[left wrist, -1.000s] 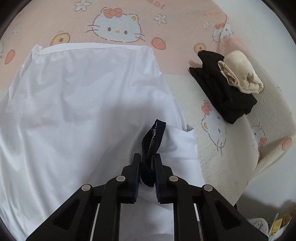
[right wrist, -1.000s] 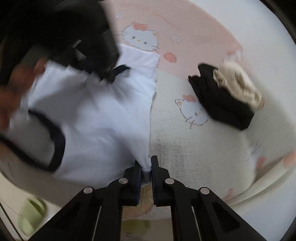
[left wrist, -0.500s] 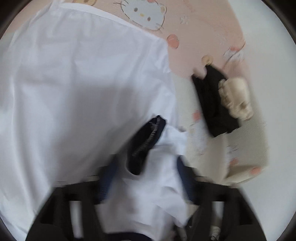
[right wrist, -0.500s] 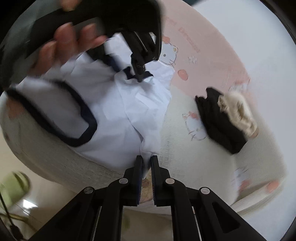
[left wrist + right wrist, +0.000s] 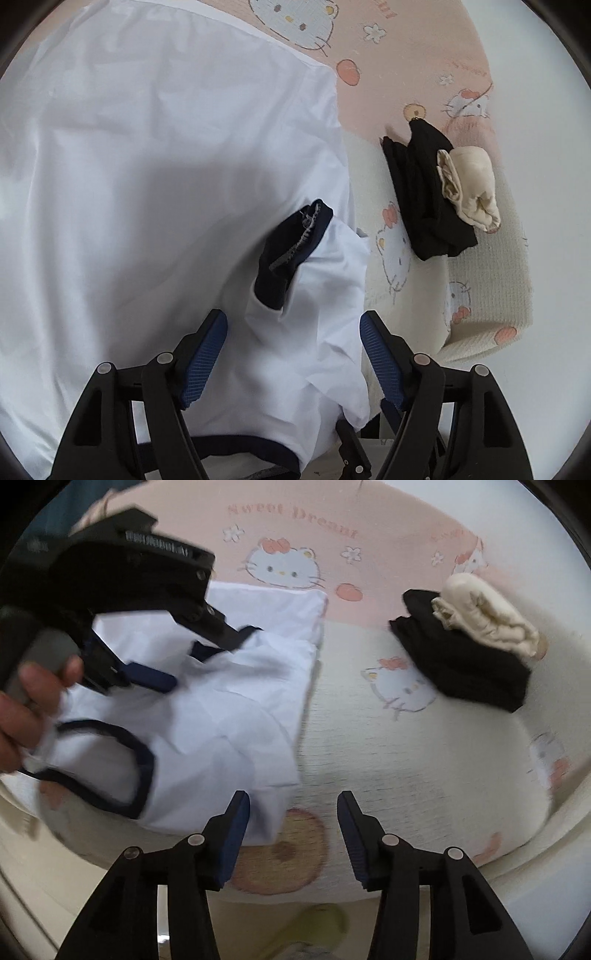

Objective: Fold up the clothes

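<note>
A white shirt (image 5: pixel 155 177) with navy trim lies spread over the bed. Its sleeve, ending in a navy cuff (image 5: pixel 291 251), rests folded onto the shirt body. My left gripper (image 5: pixel 293 328) stands open just above that sleeve, with loose cloth between the fingers. In the right wrist view the same shirt (image 5: pixel 221 716) lies at the left, its navy collar band (image 5: pixel 140 771) toward the near edge. My right gripper (image 5: pixel 293 808) is open at the shirt's lower right corner, which lies loose by its left finger. The left gripper (image 5: pixel 147 675) and the hand holding it show there too.
A folded black garment (image 5: pixel 424 199) with a rolled cream garment (image 5: pixel 469 192) on top sits to the right on the cat-print bedcover (image 5: pixel 402 66); both appear again, black garment (image 5: pixel 465 668) and cream roll (image 5: pixel 484 616). The bed edge (image 5: pixel 369 886) runs close below; a green slipper (image 5: pixel 306 934) lies on the floor.
Both grippers were shut, the left on the navy cuff and the right on the shirt's corner; both have opened and let go. The sleeve now lies folded on the shirt.
</note>
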Demonstrator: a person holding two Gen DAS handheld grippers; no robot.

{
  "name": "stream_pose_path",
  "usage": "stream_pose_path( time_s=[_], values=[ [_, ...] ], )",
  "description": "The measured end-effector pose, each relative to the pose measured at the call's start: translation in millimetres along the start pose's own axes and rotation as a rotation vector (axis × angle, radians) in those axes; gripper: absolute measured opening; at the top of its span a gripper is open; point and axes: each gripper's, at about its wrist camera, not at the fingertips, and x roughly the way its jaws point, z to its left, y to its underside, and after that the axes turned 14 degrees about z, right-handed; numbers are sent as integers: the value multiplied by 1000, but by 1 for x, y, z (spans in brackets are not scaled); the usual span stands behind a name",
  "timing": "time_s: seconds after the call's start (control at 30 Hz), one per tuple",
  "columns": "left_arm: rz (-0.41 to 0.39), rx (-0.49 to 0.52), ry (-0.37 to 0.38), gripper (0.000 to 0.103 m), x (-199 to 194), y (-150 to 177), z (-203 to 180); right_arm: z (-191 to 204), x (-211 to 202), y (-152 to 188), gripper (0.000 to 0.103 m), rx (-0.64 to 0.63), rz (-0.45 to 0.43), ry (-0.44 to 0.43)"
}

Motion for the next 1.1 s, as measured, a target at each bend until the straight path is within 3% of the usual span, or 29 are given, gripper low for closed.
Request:
stream_pose_path(
  time_s=[0.23,0.43,0.5,0.53,0.57,0.63,0.73,0.9,0.97,1.1],
  values=[
    [-3,20,-80,73,7,-11,-15,21,6,-10,48,-123,-4,115],
    [-37,93,-178,71,10,-7,-25,20,9,-19,46,-164,21,69],
    [-68,105,-211,50,10,-3,-25,19,10,-21,22,-169,38,23],
    [-81,109,-237,29,10,-3,-25,19,9,-20,6,-170,47,2],
    [-94,114,-265,18,9,-2,-25,19,8,-19,6,-171,53,-8],
    [-94,109,-244,11,4,-2,-21,25,5,-12,6,-213,45,44],
    [-101,112,-223,8,-3,-1,-17,35,3,2,4,-287,45,143],
    [-93,77,-158,8,-7,2,-6,46,2,21,2,-351,43,218],
    [-90,62,-132,8,-9,3,-2,45,2,21,2,-344,40,218],
    [-83,34,-80,9,-13,6,8,29,-5,17,2,-266,28,107]
  ],
)
